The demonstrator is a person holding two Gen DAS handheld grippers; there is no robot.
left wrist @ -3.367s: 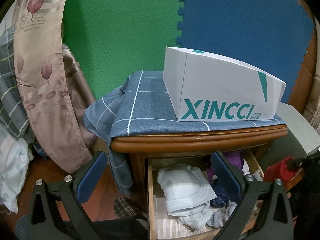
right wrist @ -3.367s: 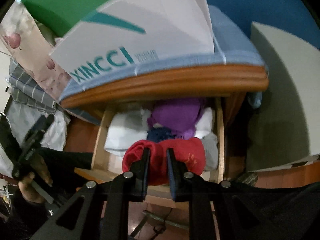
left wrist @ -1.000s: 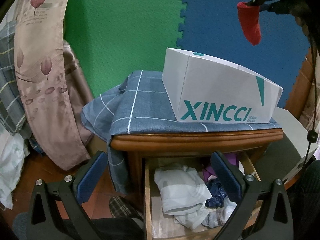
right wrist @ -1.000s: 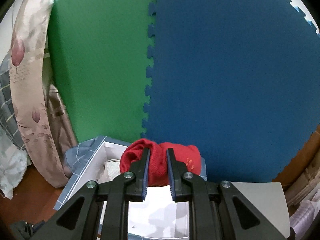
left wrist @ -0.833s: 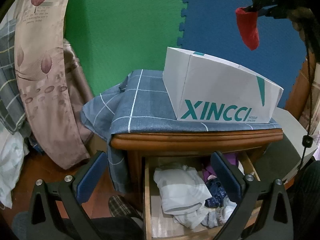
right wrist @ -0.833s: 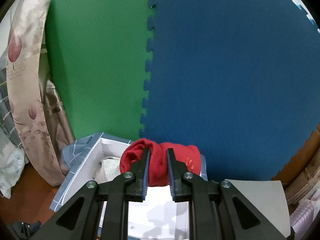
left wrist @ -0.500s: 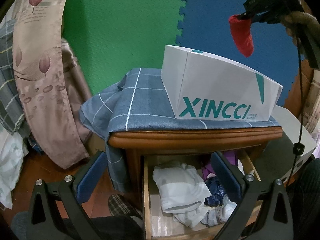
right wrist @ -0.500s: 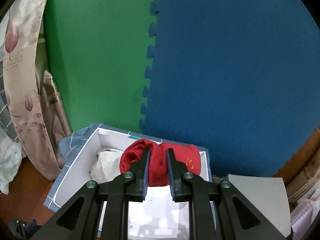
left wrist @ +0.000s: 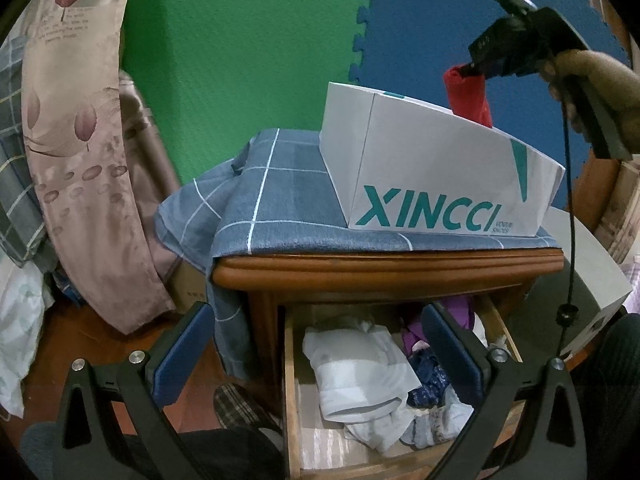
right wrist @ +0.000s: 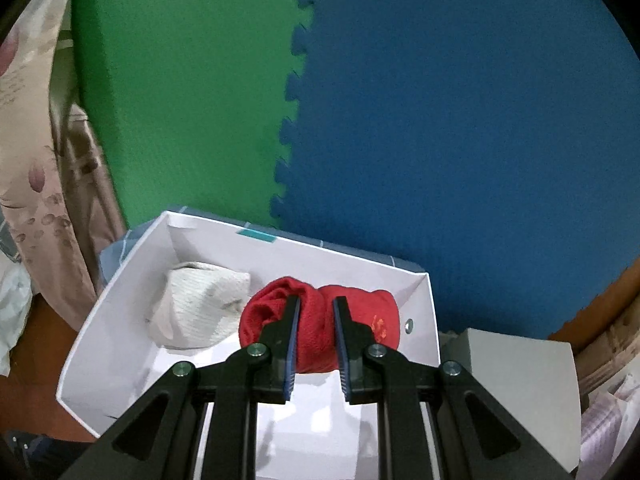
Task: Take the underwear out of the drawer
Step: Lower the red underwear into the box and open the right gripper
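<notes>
My right tool (right wrist: 316, 338) is clamping a rolled bundle of red underwear (right wrist: 316, 320) between its two blue-lined fingers (right wrist: 290, 340), the cloth bulging out on both sides of the pads. I am holding it over the open white shoe box (right wrist: 100, 344), toward the box's right end; from the left wrist view the red bundle (left wrist: 468, 94) is hanging at about one o'clock, its lower end dipping behind the box's rear wall, with my hand (left wrist: 592, 80) gripping the handle at two o'clock. Inside the box, at about ten o'clock from my right tool, a crumpled cream knitted garment (right wrist: 200, 304) is lying against the left end.

My left tool (left wrist: 320, 344) is standing wide open with nothing between its fingers, pointing at the nightstand. The box (left wrist: 432, 176), printed XINCCI, is sitting on a blue checked cloth (left wrist: 272, 200) that is draping over the nightstand's top (left wrist: 384, 270). Below it, at six o'clock, the drawer (left wrist: 291, 380) is standing pulled out, holding a folded white garment (left wrist: 352, 368), purple and dark blue pieces to its right, and more white ones in front.

Behind everything, green (left wrist: 240, 48) and blue foam mats (right wrist: 460, 120) are covering the wall, and a floral curtain (left wrist: 80, 140) is hanging at nine o'clock.
</notes>
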